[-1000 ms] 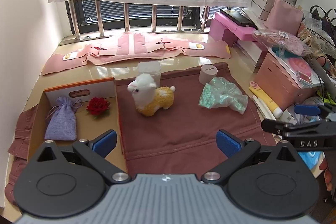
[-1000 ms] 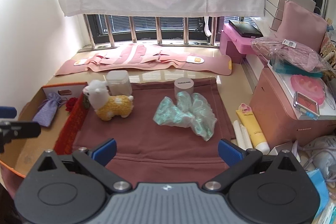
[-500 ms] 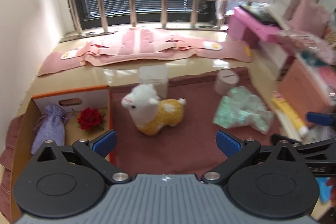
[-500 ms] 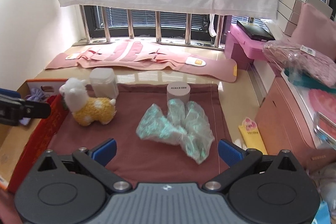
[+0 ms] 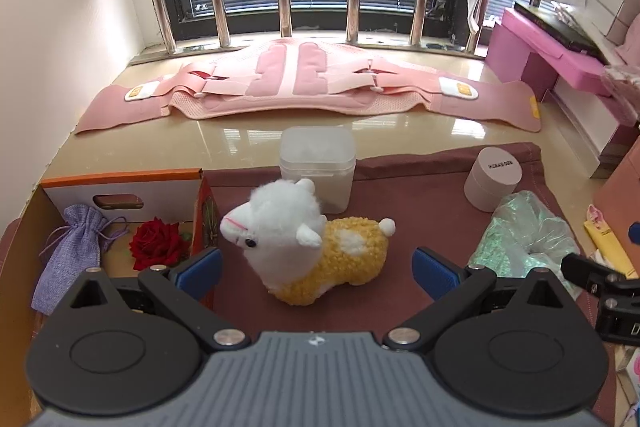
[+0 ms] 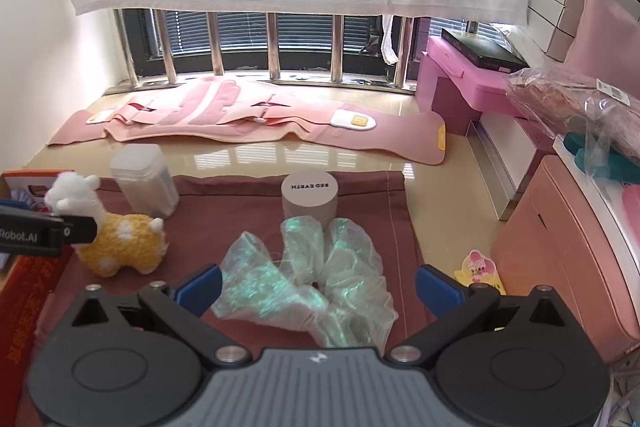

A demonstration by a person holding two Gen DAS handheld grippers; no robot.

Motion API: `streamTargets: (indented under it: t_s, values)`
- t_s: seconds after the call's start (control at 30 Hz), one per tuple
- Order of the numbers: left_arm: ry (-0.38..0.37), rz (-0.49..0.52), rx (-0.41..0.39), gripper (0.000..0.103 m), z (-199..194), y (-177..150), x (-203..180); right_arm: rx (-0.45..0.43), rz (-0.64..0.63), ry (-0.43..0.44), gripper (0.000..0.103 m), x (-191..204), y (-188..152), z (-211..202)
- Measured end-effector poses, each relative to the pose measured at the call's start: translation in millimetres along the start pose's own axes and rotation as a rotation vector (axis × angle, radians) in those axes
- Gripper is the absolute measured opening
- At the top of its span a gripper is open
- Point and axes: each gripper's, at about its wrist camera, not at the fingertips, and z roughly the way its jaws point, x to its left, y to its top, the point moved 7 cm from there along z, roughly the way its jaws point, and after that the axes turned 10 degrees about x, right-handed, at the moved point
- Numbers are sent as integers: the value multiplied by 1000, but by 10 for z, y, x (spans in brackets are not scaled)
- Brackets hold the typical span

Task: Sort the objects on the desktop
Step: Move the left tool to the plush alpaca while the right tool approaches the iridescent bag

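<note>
Standing beside the cardboard box (image 5: pixel 120 187), the plush alpaca (image 5: pixel 312 247) is framed by the left gripper (image 5: pixel 316 269), fingers held apart, presumably for boxing, while the right gripper (image 6: pixel 318 287), fingers likewise apart, is aimed at the iridescent bag (image 6: pixel 308 287).

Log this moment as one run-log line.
left gripper: open, at alpaca plush | right gripper: open, over iridescent scrunchie | cardboard box: lavender pouch, red rose
</note>
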Motion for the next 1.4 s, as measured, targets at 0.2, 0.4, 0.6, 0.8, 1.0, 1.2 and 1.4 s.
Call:
streamTargets:
  t_s: [0.2, 0.4, 0.6, 0.8, 1.0, 1.2, 1.4]
  values:
    - [43, -19, 5, 103, 122, 34, 5, 16, -11, -10, 103, -31, 16, 193]
    - [56, -21, 17, 103, 223, 73, -2, 42, -4, -12, 103, -52, -2, 365]
    - [69, -20, 30, 103, 316, 91, -11, 64, -8, 4, 103, -36, 6, 483]
    - [80, -21, 42, 103, 396, 106, -1, 79, -40, 11, 103, 14, 21, 579]
    - [100, -14, 45, 103, 446, 134, -5, 118, -53, 14, 103, 49, 26, 710]
    - [106, -23, 58, 103, 506, 152, 4, 149, -58, 27, 102, 76, 5, 826]
    - [110, -20, 61, 103, 520, 171, 6, 173, -61, 34, 96, 78, -11, 898]
